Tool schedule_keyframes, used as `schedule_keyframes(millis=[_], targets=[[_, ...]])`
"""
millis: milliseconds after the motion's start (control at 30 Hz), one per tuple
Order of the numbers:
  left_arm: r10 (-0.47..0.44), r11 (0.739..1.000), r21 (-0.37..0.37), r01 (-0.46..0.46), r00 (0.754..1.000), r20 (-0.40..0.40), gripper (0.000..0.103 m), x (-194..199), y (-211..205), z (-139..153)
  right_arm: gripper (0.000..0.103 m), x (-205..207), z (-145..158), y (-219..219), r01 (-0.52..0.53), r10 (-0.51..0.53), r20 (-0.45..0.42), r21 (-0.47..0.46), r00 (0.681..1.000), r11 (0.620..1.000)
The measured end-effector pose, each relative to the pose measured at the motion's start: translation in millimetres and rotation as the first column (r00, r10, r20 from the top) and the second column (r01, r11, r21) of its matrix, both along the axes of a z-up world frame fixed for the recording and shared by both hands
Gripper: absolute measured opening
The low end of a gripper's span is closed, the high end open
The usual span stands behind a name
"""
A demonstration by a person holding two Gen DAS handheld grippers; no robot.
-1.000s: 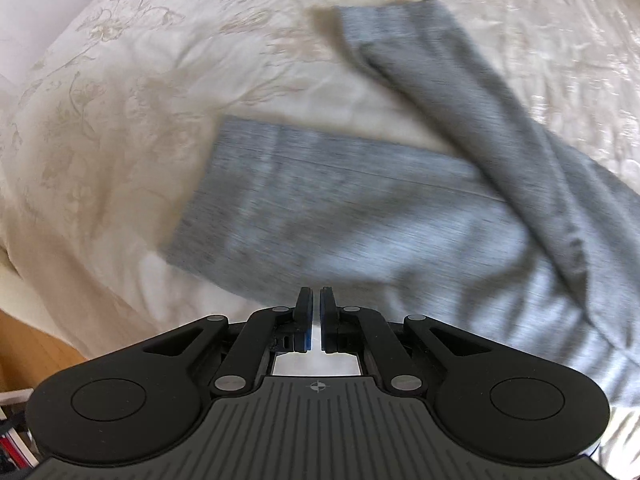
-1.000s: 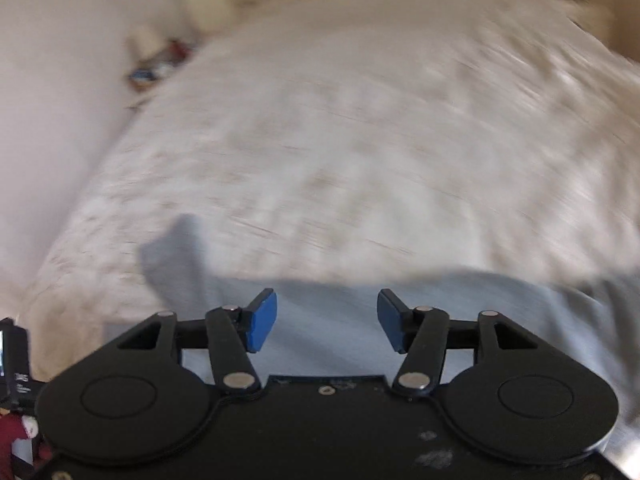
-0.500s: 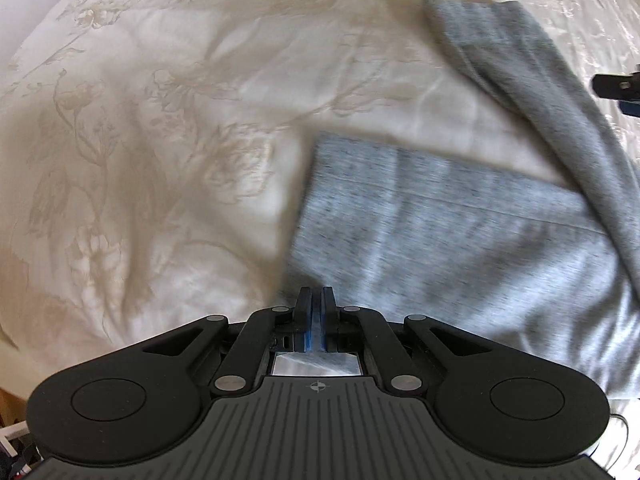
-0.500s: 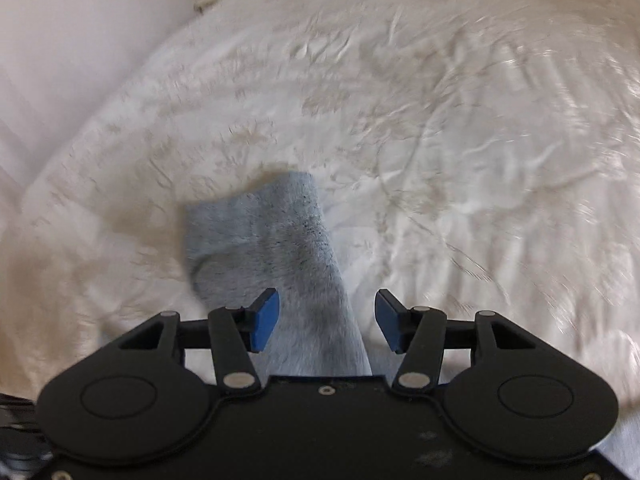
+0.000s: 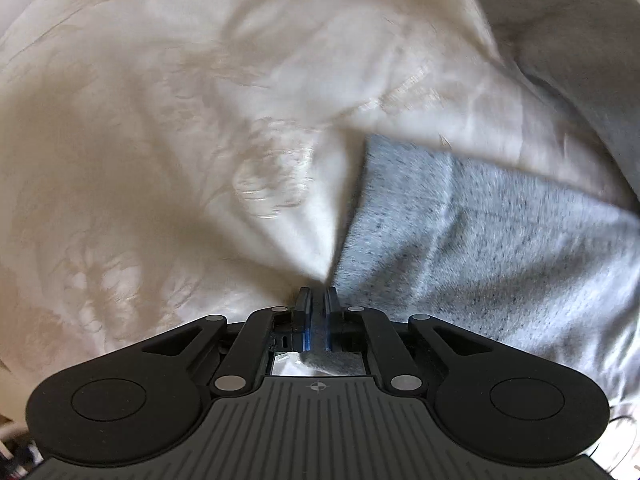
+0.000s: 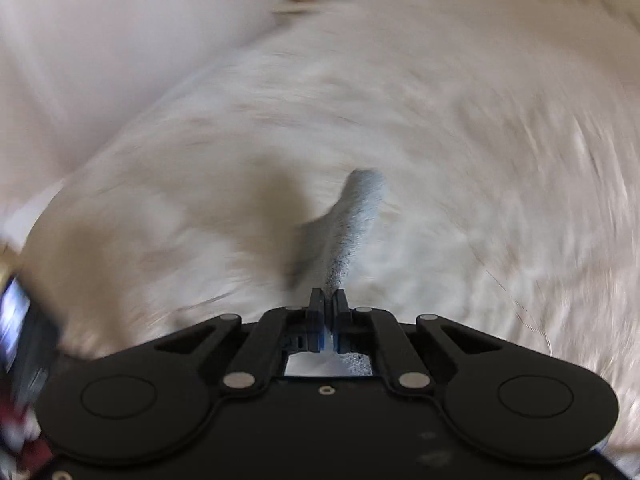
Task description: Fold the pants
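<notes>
— What has the left gripper point(image 5: 316, 300) got?
— It is clenched on a corner of the grey pants point(image 5: 480, 248), which lie on the cream bedspread point(image 5: 140, 160); that leg runs away to the right of the tongs, the other leg sloping off at far right.
— And the right gripper point(image 6: 328, 300)?
— Its jaws, apart half a second ago with the leg between them, have just closed on the cloth. The pinched leg end rises straight ahead of the tongs, tilted slightly right.

Left claw point(image 5: 316, 300) pinches grey pants point(image 5: 480, 248) hem.
</notes>
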State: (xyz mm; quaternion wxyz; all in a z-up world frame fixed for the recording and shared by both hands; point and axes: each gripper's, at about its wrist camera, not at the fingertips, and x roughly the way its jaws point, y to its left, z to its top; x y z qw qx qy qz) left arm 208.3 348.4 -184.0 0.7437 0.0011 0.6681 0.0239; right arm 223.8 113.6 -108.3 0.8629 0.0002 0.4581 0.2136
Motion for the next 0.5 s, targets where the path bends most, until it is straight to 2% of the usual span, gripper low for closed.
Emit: schedule_keyframes(millis=[100,300,400,500], targets=[[0.06,0.998,-0.012,-0.06,0.998,0.022,0.007,-7,22,7,0.006,-44,1,37,-0.127,0.128,0.023,-0.048,0.991,0.991],[0.145,0.989,-0.014,-0.144,0.987,0.068,0.007,-21,60,29,0.006,-118,-63,103,-0.321,0.315,-0.064,-0.197,0.947,0.926],[0.157,0.988,-0.014,-0.157,0.983,0.098,0.007,-23,61,48,0.006,-131,-82,116,-0.358,0.348,-0.084,-0.237,0.934,0.903],[0.142,0.99,-0.026,-0.14,0.984,0.112,0.007,-21,57,56,0.006,-125,-85,115,-0.344,0.331,-0.091,-0.226,0.939,0.912]])
